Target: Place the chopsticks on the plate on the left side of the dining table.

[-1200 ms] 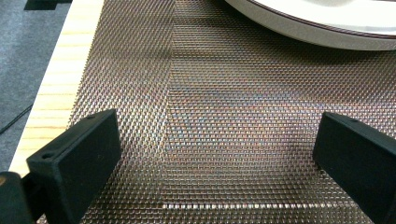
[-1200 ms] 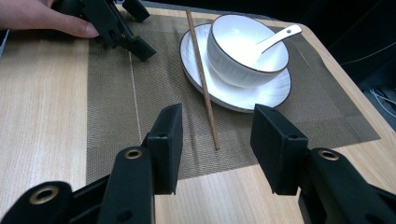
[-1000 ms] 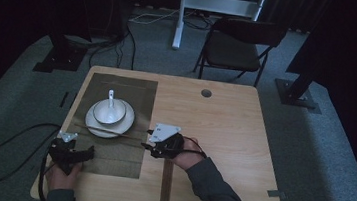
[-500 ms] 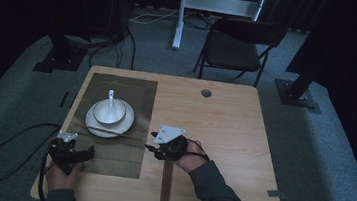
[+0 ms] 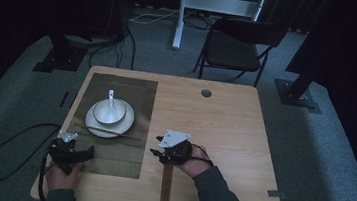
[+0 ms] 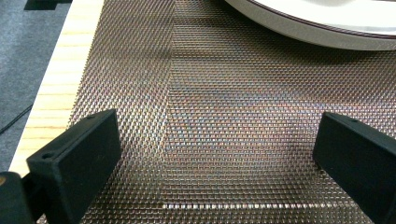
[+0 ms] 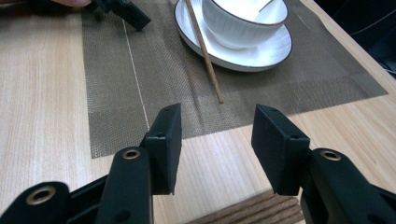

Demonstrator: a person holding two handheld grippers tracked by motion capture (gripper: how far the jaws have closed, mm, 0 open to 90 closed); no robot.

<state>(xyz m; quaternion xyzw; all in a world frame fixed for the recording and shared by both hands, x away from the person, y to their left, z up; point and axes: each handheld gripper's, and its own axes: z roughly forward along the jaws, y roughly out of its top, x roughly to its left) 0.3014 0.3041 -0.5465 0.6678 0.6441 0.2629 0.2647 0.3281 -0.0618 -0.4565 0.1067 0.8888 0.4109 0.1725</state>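
By the desk's [image 5: 243, 137] near edge, the right hand-held gripper [image 7: 215, 135] is hovering open above a wooden strip [image 7: 252, 211], its jaws just widening around nothing. The left hand-held gripper [image 6: 212, 154] is gaping empty over the mat [image 6: 224, 116]. Farther off, a chopstick [image 7: 204, 49] is leaning on the plate [image 7: 261, 53].

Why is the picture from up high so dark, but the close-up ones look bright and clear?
In the high view the room is dim and the floor falls into shadow past the table. In the left gripper view the woven placemat is sharp and shimmery, and the plate glares white. In the right gripper view the chopsticks are crisp, the near jaws a bit soft.
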